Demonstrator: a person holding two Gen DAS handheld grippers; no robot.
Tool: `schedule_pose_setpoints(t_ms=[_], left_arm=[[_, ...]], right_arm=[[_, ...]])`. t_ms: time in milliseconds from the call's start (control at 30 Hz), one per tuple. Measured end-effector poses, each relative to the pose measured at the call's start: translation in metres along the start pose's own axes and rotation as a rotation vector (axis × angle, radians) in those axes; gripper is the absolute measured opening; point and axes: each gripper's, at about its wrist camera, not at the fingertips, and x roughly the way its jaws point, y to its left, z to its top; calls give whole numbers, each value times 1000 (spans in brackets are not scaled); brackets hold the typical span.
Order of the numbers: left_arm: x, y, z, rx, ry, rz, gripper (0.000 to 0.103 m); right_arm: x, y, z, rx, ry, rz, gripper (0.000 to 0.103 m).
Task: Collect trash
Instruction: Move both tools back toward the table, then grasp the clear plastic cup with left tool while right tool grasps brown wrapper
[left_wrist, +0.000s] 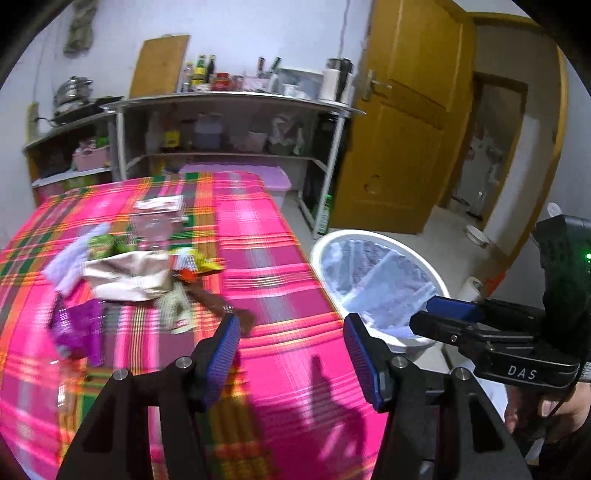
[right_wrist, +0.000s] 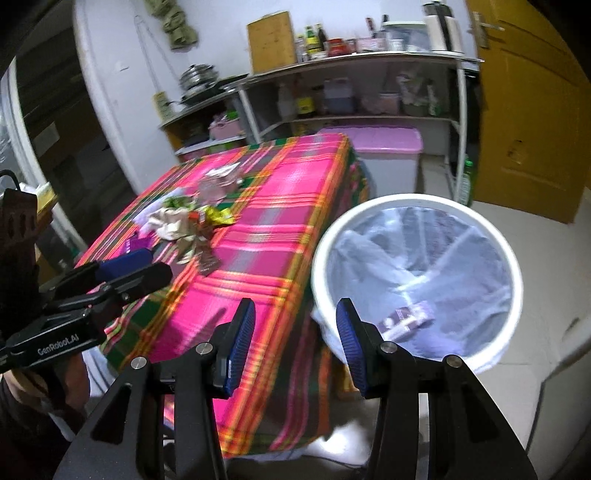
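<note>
Left gripper (left_wrist: 291, 350) spread wide, nothing between the blue pads, hovering over the near part of the pink plaid table (left_wrist: 280, 258). Right gripper (right_wrist: 295, 334) also released and empty, held over the gap between table edge and the white bin (right_wrist: 513, 273). Bin stands on the floor just beside the table's right edge, clear bag liner inside, one purple packet (right_wrist: 408, 319) lying at the bottom. Rest of the trash sits in a pile (left_wrist: 129, 273) mid-table: beige crumpled bag, purple wrapper (left_wrist: 79, 325), yellow-green wrappers, brown wrapper (left_wrist: 218, 306) nearest the left pads, not touching. Frames blurred, small items hard to tell apart
</note>
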Motion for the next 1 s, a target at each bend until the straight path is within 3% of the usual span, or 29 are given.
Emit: schedule_pose_setpoints(t_ms=[567,1000], left_arm=[[-44,88,-18,-121,-67,223,58],[-40,141,-37,-187,-16,333,58]], right_arm=[[51,61,23,-137,68,69,47],[103,87,44,-246,116,70,47]])
